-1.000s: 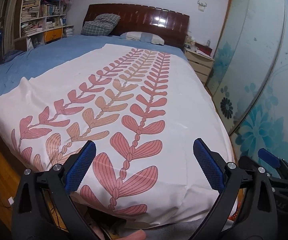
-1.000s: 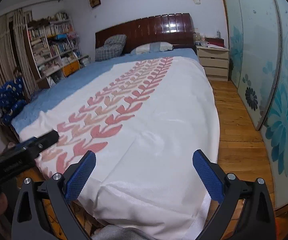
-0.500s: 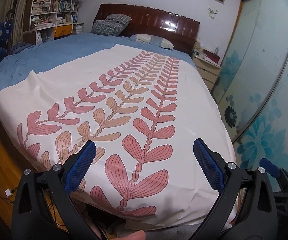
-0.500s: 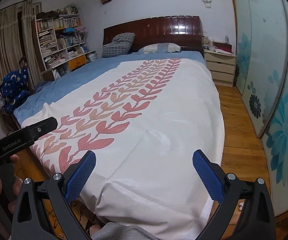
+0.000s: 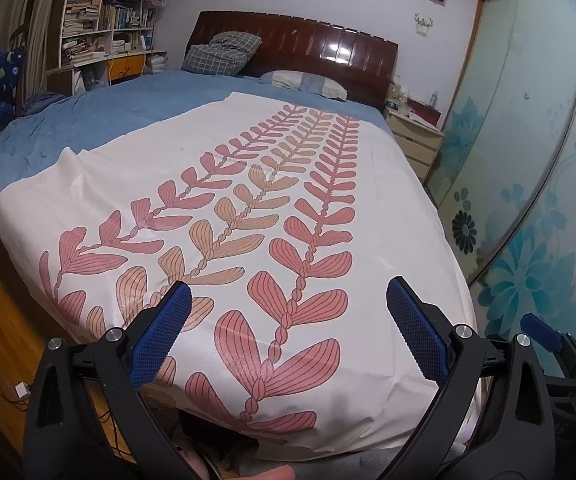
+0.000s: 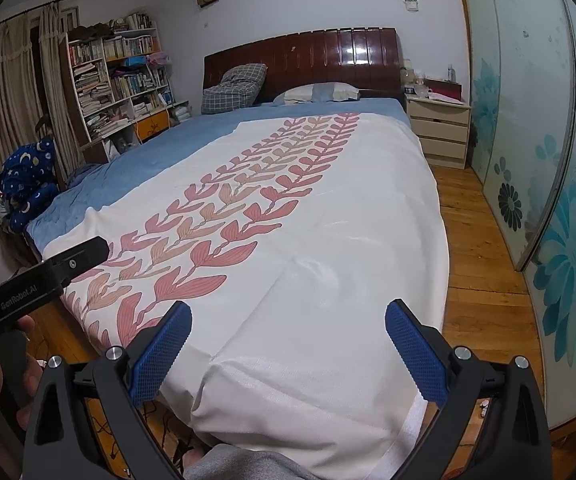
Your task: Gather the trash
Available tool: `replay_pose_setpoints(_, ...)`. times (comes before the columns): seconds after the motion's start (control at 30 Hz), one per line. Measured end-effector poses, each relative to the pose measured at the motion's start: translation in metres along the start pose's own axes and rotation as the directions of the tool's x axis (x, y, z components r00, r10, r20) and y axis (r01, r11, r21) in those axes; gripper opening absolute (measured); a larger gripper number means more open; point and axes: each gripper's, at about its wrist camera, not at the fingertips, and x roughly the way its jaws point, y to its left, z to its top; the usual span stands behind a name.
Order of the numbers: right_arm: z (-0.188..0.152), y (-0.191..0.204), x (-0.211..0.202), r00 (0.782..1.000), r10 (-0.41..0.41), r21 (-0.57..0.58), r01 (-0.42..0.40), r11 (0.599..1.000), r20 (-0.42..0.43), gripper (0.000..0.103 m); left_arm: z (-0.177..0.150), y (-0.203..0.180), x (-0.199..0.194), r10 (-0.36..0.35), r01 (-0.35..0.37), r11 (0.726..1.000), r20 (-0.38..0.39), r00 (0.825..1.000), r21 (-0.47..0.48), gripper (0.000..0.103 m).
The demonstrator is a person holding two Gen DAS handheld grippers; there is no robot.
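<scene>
With no trash visible on the white leaf-patterned bedspread (image 5: 272,208), scan beyond it before reaching; left gripper (image 5: 288,332) and right gripper (image 6: 288,344) hover at its foot, fingers spread, empty.

One bed (image 6: 272,240), two pillows (image 6: 234,88), one nightstand (image 6: 440,132), one bookshelf (image 6: 116,80), two tongs (image 5: 288,340)

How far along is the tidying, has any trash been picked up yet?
Nothing looks done yet. The left gripper and right gripper are both open and empty, held above the foot of the bed. No trash shows on the sheet or the floor, so finding and collecting it is all still ahead.
</scene>
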Motion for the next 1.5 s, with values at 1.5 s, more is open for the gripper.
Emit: replay_pose_setpoints(1.5, -0.007, 0.0021, 0.0066, 1.0, 0.005, 0.006, -0.005, 1.0, -0.023, 0.096, 0.0007, 0.0013, -0.0007, 0.002, -0.002, 1.0, 0.0, 1.0, -0.007, 0.097)
